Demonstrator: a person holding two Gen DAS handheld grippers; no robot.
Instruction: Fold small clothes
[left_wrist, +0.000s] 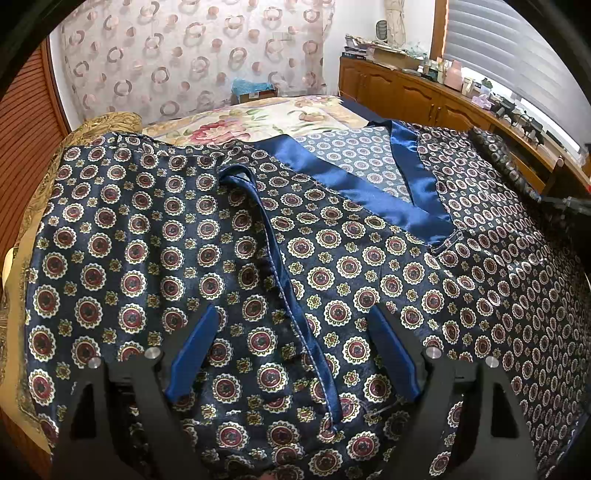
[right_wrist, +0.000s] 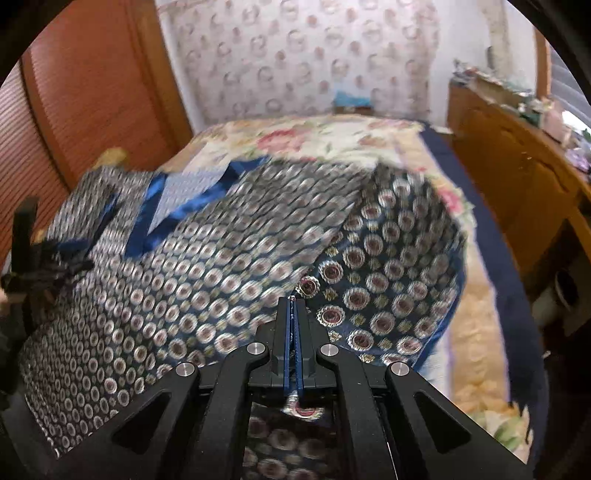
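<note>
A navy satin top (left_wrist: 354, 266) with round medallion print and a plain blue V-neck trim (left_wrist: 354, 181) lies on the bed. Its left sleeve is folded over the body, with the blue cuff edge (left_wrist: 280, 273) running down the middle. My left gripper (left_wrist: 291, 317) is open just above that folded sleeve, fingers on either side of the cuff edge, holding nothing. My right gripper (right_wrist: 293, 306) is shut on the top's right-side fabric (right_wrist: 391, 258) and lifts it over the body (right_wrist: 184, 280). The view is blurred by motion.
The bed has a floral cover (left_wrist: 266, 118) with a navy border (right_wrist: 491, 236). A wooden sideboard (left_wrist: 436, 96) with clutter runs along the right. A wooden louvred door (right_wrist: 74, 103) stands at the left. A patterned curtain (left_wrist: 192, 55) hangs behind.
</note>
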